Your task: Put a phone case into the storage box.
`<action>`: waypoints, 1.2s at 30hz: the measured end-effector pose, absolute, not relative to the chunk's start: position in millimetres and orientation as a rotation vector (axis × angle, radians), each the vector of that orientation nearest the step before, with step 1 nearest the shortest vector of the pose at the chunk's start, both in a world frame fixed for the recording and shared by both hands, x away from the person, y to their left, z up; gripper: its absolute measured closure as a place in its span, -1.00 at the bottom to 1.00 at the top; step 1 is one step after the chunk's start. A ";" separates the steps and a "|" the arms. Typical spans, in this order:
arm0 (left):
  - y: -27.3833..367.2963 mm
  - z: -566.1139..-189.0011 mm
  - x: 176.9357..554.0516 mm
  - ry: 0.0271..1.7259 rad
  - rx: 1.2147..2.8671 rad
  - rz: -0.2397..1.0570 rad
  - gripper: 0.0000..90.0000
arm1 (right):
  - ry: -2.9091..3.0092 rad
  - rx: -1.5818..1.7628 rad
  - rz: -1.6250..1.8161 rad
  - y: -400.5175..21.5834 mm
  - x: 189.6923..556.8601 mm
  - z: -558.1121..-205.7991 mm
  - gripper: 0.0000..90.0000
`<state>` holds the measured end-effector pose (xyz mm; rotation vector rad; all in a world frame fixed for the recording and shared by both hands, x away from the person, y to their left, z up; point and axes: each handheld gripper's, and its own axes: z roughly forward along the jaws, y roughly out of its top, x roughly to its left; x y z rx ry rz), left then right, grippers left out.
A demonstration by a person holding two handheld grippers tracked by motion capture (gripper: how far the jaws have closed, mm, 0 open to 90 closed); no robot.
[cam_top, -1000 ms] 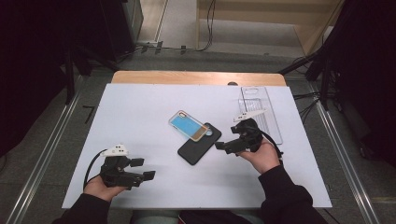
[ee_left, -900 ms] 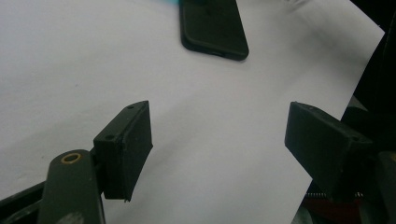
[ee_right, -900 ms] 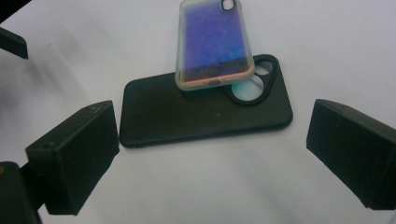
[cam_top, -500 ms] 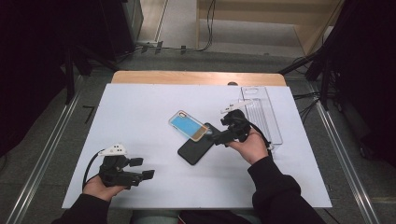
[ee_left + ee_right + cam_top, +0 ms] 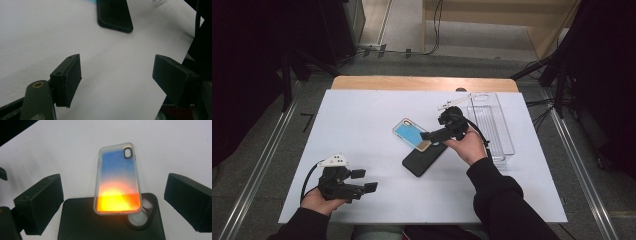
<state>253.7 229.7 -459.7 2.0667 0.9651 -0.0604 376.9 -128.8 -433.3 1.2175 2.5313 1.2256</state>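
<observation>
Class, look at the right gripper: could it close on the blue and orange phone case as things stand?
Probably yes. The right gripper has its jaws open just short of the case, which lies on top, one end overlapping the black case, with nothing covering it.

Left claw [image 5: 364, 181] rests low with jaws apart; right claw [image 5: 428, 135] hovers, gaping.

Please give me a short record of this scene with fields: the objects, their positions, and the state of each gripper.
surface: white table
colored case: blue-to-orange phone case, lower end lying on the black case
black case: black phone case, flat, mid-table
tray: clear plastic tray, near the right edge
left gripper: left gripper open, nothing between the jaws, near the front left of the table
right gripper: right gripper open, above the two cases, not gripping
</observation>
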 end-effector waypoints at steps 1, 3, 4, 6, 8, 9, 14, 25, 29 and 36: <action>229.9 -459.5 253.7 0.963 2.067 -0.060 -0.48 | 2.540 1.219 1.210 -122.5 380.2 -434.5 -0.98; 230.2 -459.2 253.7 0.962 2.067 -0.060 -0.48 | 2.547 1.213 1.199 -119.3 381.9 -435.2 -0.98; 230.2 -459.2 253.7 0.962 2.067 -0.059 -0.48 | 2.548 1.206 1.183 -113.6 384.7 -436.3 -0.98; 230.3 -459.4 253.6 0.962 2.068 -0.059 -0.48 | 2.534 1.191 1.184 -110.0 388.0 -437.9 -0.99; 230.6 -459.5 253.6 0.965 2.069 -0.059 -0.48 | 2.530 1.185 1.193 -107.1 391.7 -440.1 -1.00; 230.7 -459.4 253.6 0.965 2.069 -0.058 -0.48 | 2.530 1.185 1.193 -107.1 391.7 -440.1 -1.00; 230.6 -459.4 253.4 0.965 2.069 -0.059 -0.48 | 2.545 1.190 1.172 -97.2 400.9 -446.9 -1.00; 231.5 -459.3 253.0 0.966 2.068 -0.053 -0.48 | 2.534 1.228 1.128 -81.1 416.5 -452.3 -1.00; 231.7 -459.0 252.6 0.961 2.065 -0.053 -0.48 | 2.539 1.221 1.111 -75.0 419.9 -453.2 -1.00; 232.2 -458.9 252.6 0.963 2.064 -0.052 -0.48 | 2.544 1.233 1.092 -71.8 421.4 -456.7 -1.00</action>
